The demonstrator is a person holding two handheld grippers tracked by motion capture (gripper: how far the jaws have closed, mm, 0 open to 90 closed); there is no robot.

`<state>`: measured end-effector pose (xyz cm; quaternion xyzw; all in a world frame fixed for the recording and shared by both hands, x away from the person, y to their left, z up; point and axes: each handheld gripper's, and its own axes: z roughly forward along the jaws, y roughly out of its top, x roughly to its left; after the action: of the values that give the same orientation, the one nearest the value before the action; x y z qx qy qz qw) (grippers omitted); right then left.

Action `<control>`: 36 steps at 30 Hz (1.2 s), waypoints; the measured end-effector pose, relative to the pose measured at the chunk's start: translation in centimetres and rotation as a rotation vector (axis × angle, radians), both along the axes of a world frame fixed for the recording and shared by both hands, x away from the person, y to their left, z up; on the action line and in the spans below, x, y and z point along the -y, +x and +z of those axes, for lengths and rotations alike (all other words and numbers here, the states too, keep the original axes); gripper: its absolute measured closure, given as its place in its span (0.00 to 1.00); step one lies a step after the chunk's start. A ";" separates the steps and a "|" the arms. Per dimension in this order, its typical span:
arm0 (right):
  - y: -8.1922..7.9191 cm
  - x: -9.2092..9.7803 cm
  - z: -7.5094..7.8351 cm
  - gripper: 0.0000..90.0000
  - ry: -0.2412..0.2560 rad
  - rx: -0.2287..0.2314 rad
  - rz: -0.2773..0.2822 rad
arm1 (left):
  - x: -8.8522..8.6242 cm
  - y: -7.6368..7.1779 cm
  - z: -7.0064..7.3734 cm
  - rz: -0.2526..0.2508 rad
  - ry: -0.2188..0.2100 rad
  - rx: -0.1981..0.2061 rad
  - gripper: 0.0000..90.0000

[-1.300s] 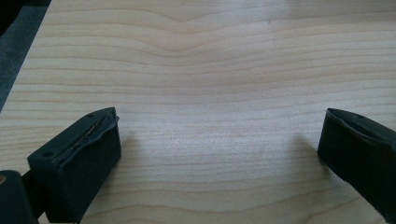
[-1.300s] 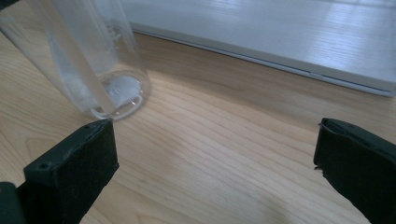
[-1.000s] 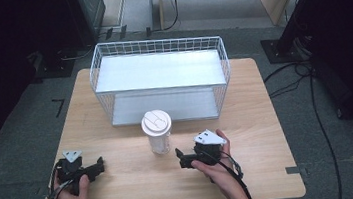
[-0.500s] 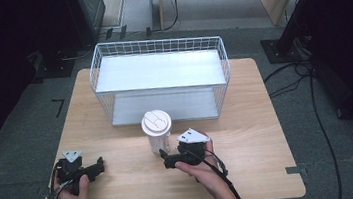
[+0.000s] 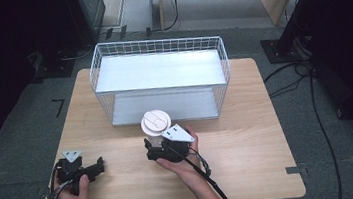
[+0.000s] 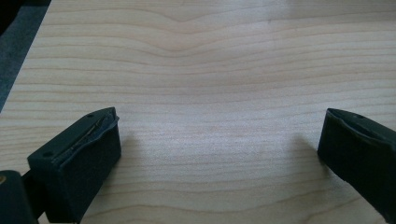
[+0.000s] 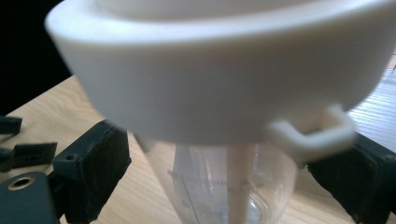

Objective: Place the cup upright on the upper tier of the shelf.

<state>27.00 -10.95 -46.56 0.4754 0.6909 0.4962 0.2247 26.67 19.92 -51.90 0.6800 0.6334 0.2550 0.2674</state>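
Observation:
A clear plastic cup (image 5: 155, 123) with a white lid stands upright on the wooden table (image 5: 249, 136), just in front of the wire basket. My right gripper (image 5: 151, 149) is at the cup's base, open, with one jaw on each side of the clear body. In the right gripper view the cup (image 7: 219, 79) looms very close between the jaws of the right gripper (image 7: 224, 184), with small gaps on both sides. My left gripper (image 5: 98, 166) rests low at the table's front left, open. In the left gripper view the left gripper (image 6: 219, 154) holds nothing, and bare wood lies between its jaws.
A white wire basket (image 5: 156, 47) with a white shelf inside stands at the back middle of the table. Black stands and cables (image 5: 317, 113) lie on the grey floor to the right. Bare wood stretches along the table's front right.
My right gripper has moved left and forward to the cup, so its jaws now straddle the cup's body. The left gripper has stayed where it was.

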 end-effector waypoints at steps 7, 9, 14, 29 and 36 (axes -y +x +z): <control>0.5 -0.8 0.7 0.12 0.032 0.060 -0.066 | 0.0 0.0 0.0 0.000 0.000 0.000 0.00; 0.7 -1.0 1.2 0.13 0.020 0.079 -0.066 | 0.0 0.0 0.0 0.001 -0.002 0.002 0.00; 0.6 -1.1 1.4 0.16 0.014 0.099 -0.091 | 0.0 0.0 0.0 0.002 -0.002 0.002 0.00; 0.0 -0.4 3.2 0.17 0.032 0.173 -0.127 | 0.0 0.0 0.0 0.001 -0.001 -0.002 0.00; -0.2 0.3 5.4 0.17 0.039 0.223 -0.142 | 0.0 0.0 0.0 0.000 0.001 -0.002 0.00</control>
<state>26.84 -11.24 -41.17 0.4692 0.6164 0.5423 0.3254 26.71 19.91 -51.88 0.6802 0.6336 0.2547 0.2664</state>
